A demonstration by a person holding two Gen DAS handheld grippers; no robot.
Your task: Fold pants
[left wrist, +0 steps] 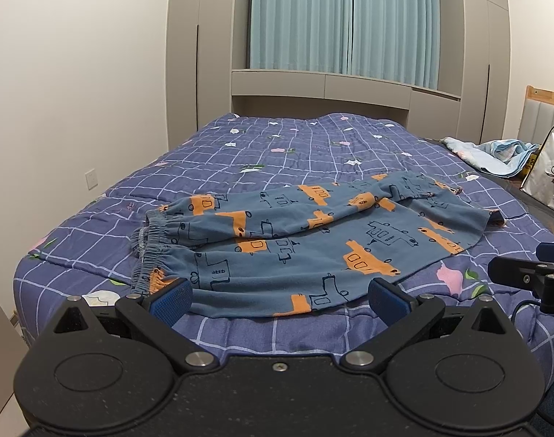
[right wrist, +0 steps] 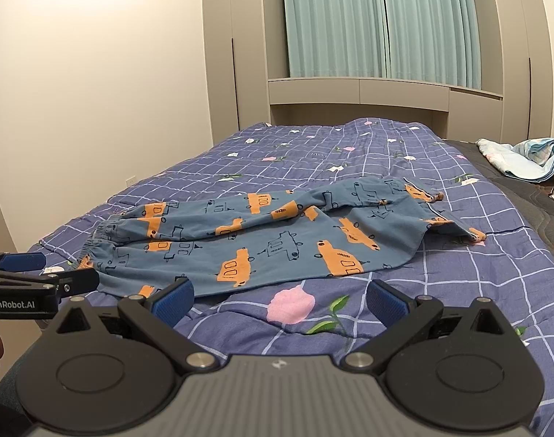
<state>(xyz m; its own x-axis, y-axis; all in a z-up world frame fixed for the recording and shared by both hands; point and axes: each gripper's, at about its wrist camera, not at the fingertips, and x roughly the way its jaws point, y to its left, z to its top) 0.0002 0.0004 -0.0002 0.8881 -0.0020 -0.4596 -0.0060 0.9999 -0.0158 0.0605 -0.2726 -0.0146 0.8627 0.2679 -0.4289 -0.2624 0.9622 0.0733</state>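
A bedroom with pale walls, grey built-in wardrobes [left wrist: 200, 54] and teal curtains [left wrist: 344, 18] at the far end. A bed fills the middle, covered by a purple quilt [left wrist: 277, 153] with a white grid and small flowers. On the far right of the bed lies a crumpled light blue cloth [left wrist: 495, 154], with a white shopping bag [left wrist: 548, 174] beside it.

The pants [left wrist: 295, 244] lie on the near part of the quilt, close to the bed's front edge. They are blue with orange and outlined vehicles. The elastic waistband [left wrist: 157, 251] is at the left and the cuffs [left wrist: 437, 196] at the right. One leg is laid loosely over the other, with wrinkles and uneven edges, so the fold looks rough or unfinished.

The left gripper [left wrist: 279, 298] hovers just at the near hem of the pants, jaws wide apart, holding nothing. The right gripper [right wrist: 280, 300] hovers over bare quilt just in front of the pants, jaws also wide apart and empty. Each gripper shows at the edge of the other's view, so they are near each other.

Risks, as a judgement: a jaw closing low could pinch the quilt along with the pants and drag it. Gripping only the top layer could pull the legs apart. Uneven lifting by the two grippers could skew the fold.
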